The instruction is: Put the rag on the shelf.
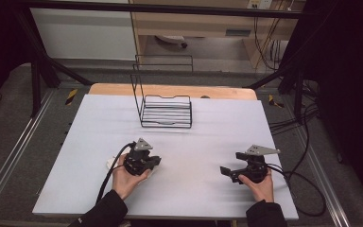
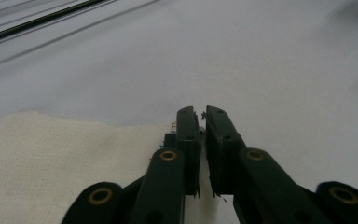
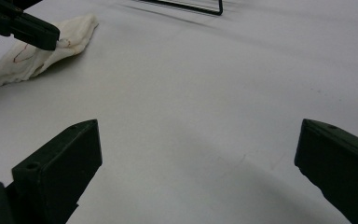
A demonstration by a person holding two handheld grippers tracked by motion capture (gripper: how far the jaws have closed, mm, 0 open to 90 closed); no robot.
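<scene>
Cloth (image 2: 51,163), cream, flat on white tabletop (image 1: 194,142), edge pinched in clenched left tongs (image 2: 203,114). Right tongs (image 3: 198,154) released, spread wide. Wire rack (image 1: 165,111) well beyond.

Place looked like lab or test rig room. Black metal frame (image 1: 42,56) enclosed white-covered table (image 1: 217,123); floor rails (image 1: 9,156) ran alongside; loose cables (image 1: 302,127) trailed over grey floor; hazard-striped markers (image 1: 71,96) flanked table; wooden furniture (image 1: 194,23) stood behind.
</scene>
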